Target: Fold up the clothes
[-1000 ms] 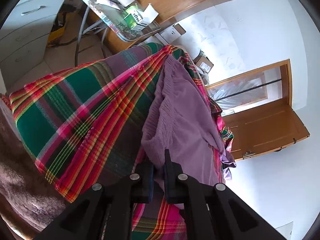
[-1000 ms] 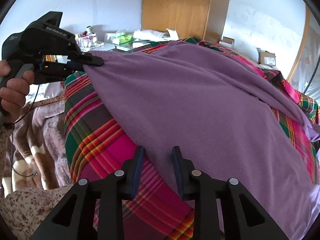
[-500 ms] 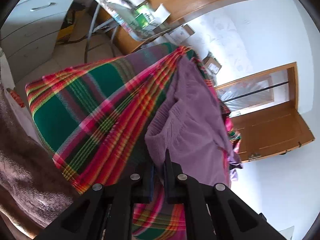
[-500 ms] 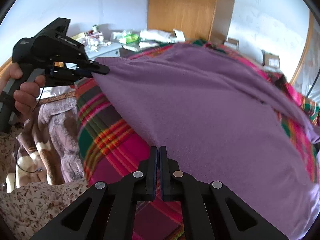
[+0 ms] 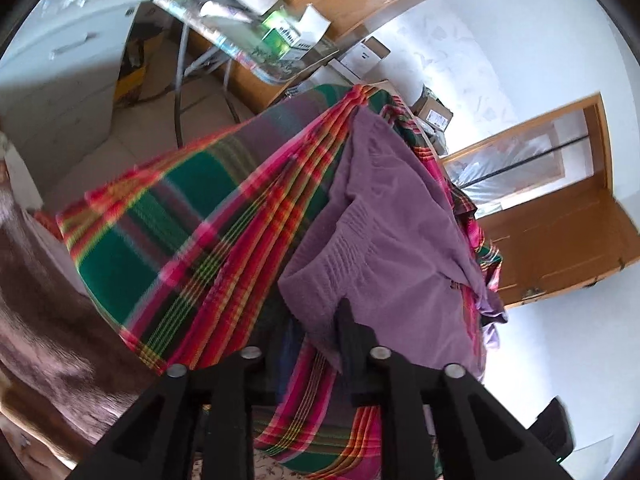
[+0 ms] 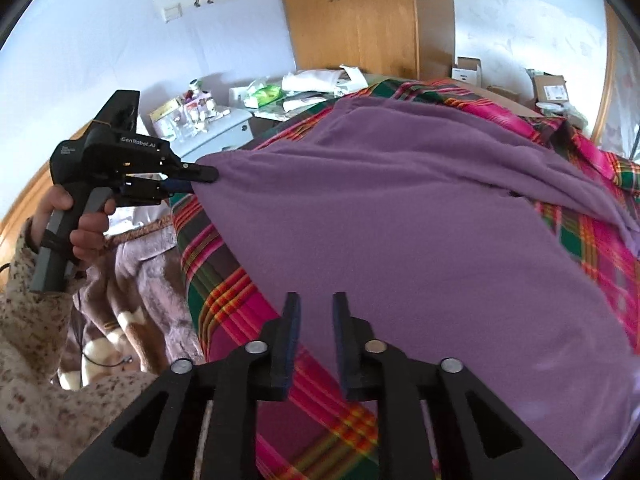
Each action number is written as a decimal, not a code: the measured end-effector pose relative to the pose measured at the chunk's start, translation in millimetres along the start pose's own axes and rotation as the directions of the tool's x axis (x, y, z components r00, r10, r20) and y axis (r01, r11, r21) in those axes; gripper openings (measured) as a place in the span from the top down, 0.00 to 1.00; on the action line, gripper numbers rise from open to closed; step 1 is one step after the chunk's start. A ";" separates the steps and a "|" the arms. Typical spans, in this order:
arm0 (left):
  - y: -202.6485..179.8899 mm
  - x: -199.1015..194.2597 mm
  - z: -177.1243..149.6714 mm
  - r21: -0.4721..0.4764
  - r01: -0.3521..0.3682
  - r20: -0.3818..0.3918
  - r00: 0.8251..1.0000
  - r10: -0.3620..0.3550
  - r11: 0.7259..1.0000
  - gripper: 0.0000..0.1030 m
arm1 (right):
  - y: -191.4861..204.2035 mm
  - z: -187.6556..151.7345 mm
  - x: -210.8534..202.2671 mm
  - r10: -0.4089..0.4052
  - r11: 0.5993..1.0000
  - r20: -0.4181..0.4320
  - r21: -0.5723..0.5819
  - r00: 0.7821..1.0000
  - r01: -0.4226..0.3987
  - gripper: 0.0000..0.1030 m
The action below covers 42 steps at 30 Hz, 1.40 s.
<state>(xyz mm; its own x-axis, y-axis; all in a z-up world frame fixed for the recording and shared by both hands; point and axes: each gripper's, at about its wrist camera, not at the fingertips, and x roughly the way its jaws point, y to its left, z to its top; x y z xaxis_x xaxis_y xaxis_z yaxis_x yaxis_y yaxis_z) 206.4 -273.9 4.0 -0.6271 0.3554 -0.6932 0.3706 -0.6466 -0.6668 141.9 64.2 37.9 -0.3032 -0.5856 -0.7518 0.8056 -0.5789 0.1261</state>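
A purple fleece garment (image 6: 420, 232) lies spread over a bed covered by a red, green and pink plaid blanket (image 6: 224, 288). My left gripper (image 6: 196, 180), held in a person's hand (image 6: 88, 232), is shut on the garment's near left corner and lifts it off the blanket. In the left wrist view that corner (image 5: 320, 312) sits bunched between the left gripper's (image 5: 316, 320) fingers, its ribbed hem showing. My right gripper (image 6: 316, 312) is open over the garment's near edge, where purple meets plaid, with nothing between its fingers.
A brown fleece blanket (image 6: 136, 280) hangs by the bed's left side. Behind it stand a white drawer unit (image 6: 216, 136), a cluttered table (image 6: 304, 88) and a wooden wardrobe (image 6: 360, 16). Cardboard boxes (image 6: 548, 88) sit at the far right. A wooden door (image 5: 560, 232) is ajar.
My right gripper went from open to shut half a second ago and is open again. The left gripper keeps its hold on the purple corner and has pulled it a little higher.
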 end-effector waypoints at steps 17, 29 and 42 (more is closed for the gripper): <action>-71.8 -22.1 69.0 0.164 -0.182 0.130 0.978 0.162 0.969 0.74 | -96.1 106.5 -78.3 -0.216 0.970 0.110 -0.089 0.970 0.226 0.79; -181.3 95.6 140.2 0.540 -0.184 0.059 0.982 0.181 0.821 0.68 | -199.2 191.4 4.1 -0.268 0.962 0.018 -0.050 0.963 0.268 0.70; -192.0 204.1 158.3 0.760 -0.215 0.001 0.944 0.331 0.613 0.68 | -234.1 198.5 121.0 -0.159 0.983 -0.155 -0.113 0.975 0.143 0.57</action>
<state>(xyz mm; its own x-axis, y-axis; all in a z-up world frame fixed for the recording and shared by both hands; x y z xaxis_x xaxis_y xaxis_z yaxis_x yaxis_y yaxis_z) -101.2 -184.1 33.9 -0.4699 0.1211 -0.8744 -0.1590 -0.9860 -0.0511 -184.4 16.2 45.9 -0.3447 -0.3907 -0.8535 0.8065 -0.5886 -0.0563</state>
